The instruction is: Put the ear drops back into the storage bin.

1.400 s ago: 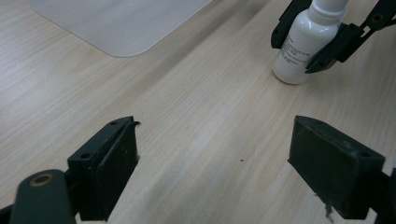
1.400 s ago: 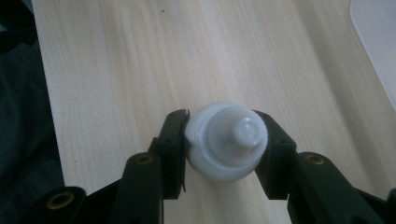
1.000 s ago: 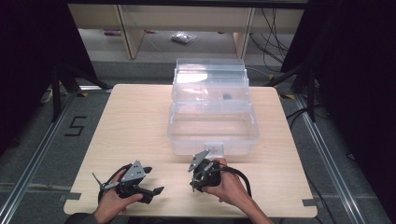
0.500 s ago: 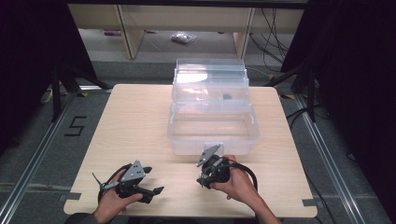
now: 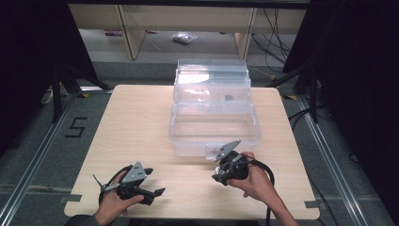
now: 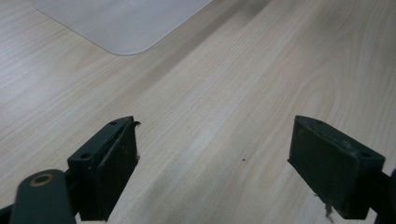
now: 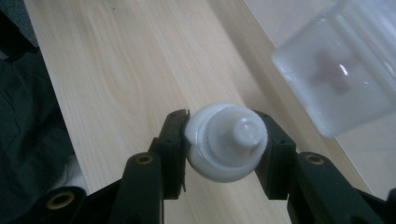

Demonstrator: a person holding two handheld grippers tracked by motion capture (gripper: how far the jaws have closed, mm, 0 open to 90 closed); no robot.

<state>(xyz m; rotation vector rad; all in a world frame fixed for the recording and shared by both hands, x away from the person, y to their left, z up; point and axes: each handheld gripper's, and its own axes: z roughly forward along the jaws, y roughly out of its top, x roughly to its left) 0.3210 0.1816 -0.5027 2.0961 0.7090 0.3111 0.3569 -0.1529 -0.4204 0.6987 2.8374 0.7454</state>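
A clear plastic box [image 5: 214, 127] stands at the middle of the wooden table [image 5: 136, 122], its lid [image 5: 211, 77] swung up at the back. My right gripper [image 5: 218, 177] hovers just in front of the box's front wall. It is shut on a small white bottle [image 7: 227, 141], seen end-on with its nozzle cap facing the camera. The box's frosted latch [image 7: 341, 70] shows at the upper right of the right gripper view. My left gripper [image 5: 154, 181] rests near the front left of the table. It stands open over bare wood [image 6: 215, 140], nothing between its fingers.
A rounded corner of the clear box [image 6: 121, 23] lies ahead of the left gripper. The table's front edge [image 5: 188, 217] is close to both hands. A shelf unit [image 5: 131, 28] and cables [image 5: 277, 33] stand beyond the table, and dark curtains hang on both sides.
My right gripper has moved to the right along the box's front wall, with the white bottle in it. The left gripper has stayed in place.
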